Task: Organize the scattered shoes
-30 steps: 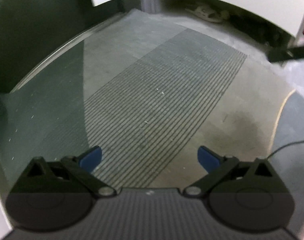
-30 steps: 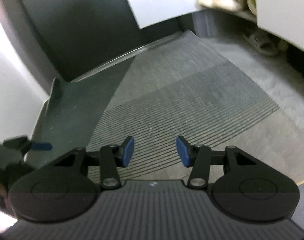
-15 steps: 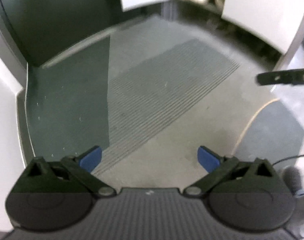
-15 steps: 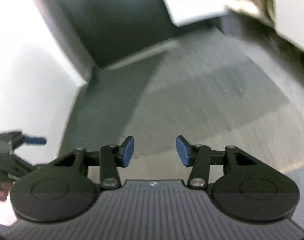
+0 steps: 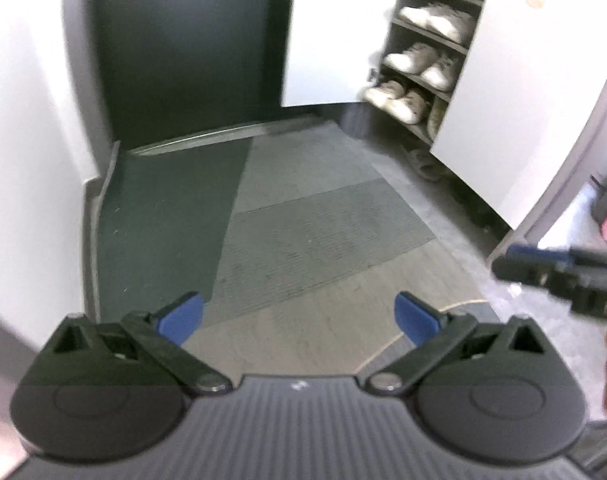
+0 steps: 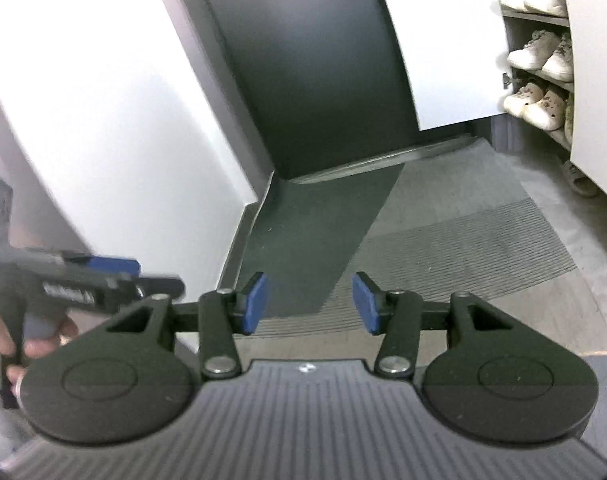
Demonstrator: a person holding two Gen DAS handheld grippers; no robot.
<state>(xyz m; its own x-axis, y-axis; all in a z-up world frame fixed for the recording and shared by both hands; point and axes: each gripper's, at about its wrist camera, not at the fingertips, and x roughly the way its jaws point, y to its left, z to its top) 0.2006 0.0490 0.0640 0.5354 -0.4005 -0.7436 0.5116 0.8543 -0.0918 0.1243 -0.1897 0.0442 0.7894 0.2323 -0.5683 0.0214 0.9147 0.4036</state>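
Both empty now: left hand-held gripper (image 5: 299, 318) wide apart, right hand-held gripper (image 6: 309, 303) half apart, lifted off the mat (image 5: 323, 236); shoe cabinet (image 5: 423, 60) ahead-right looks filled.

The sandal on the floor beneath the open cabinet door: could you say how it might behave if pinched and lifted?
The sandal looks like moulded foam, so probably light. Its open strap would likely flex rather than hold stiff. Lying flat, it seems unlikely to roll, though blur hides its surface.

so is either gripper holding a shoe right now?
No: the left gripper and right gripper both stand open over bare floor.
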